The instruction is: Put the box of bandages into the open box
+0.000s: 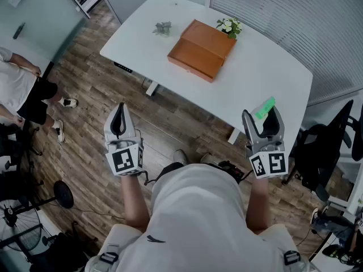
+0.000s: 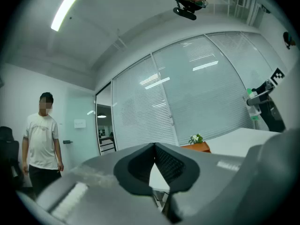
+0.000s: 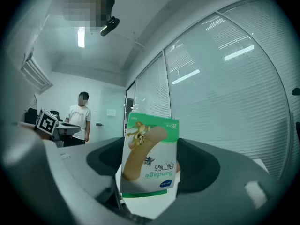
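Both grippers raised short of the table; bandages in the right one.

Right gripper stands wide, its pads clamped on the box of bandages, which stands upright between them, print inverted. Left gripper is closed tip to tip, nothing between. Beyond a strip of wood floor, the white table carries the orange-brown box, well apart from the bandages. A white-flowered plant touches its far corner; a grey-green sprig lies nearby.

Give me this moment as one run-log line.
right gripper: shut on box of bandages | left gripper: shut, empty | wooden box: on white table, not reached
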Tool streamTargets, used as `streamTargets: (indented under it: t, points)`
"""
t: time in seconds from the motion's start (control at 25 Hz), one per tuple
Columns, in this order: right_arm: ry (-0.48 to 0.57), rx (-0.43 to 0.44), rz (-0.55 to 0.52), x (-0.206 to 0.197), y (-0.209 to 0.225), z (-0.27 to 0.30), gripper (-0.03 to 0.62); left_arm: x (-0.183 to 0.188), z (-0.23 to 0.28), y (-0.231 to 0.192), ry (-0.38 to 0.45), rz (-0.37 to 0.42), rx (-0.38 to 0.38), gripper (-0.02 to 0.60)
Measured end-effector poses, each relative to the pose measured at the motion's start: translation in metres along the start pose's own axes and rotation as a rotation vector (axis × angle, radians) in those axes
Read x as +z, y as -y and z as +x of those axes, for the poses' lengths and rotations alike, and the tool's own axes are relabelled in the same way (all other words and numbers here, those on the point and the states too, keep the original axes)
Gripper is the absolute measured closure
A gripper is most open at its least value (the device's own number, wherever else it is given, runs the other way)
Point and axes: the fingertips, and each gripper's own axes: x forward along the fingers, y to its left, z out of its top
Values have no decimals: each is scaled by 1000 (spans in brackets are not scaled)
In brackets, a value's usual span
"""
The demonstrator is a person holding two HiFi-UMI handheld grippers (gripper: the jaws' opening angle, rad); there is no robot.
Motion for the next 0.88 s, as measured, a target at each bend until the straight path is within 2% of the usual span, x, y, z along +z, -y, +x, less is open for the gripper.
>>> streamTargets:
  t: [0.32, 0.88]
  points:
    - [0, -1, 9, -1, 3, 1, 249, -2, 0, -2, -3, 33, -1, 575]
    - [6, 11, 37, 2, 1, 5, 247, -5, 2, -8, -6, 19, 1, 575]
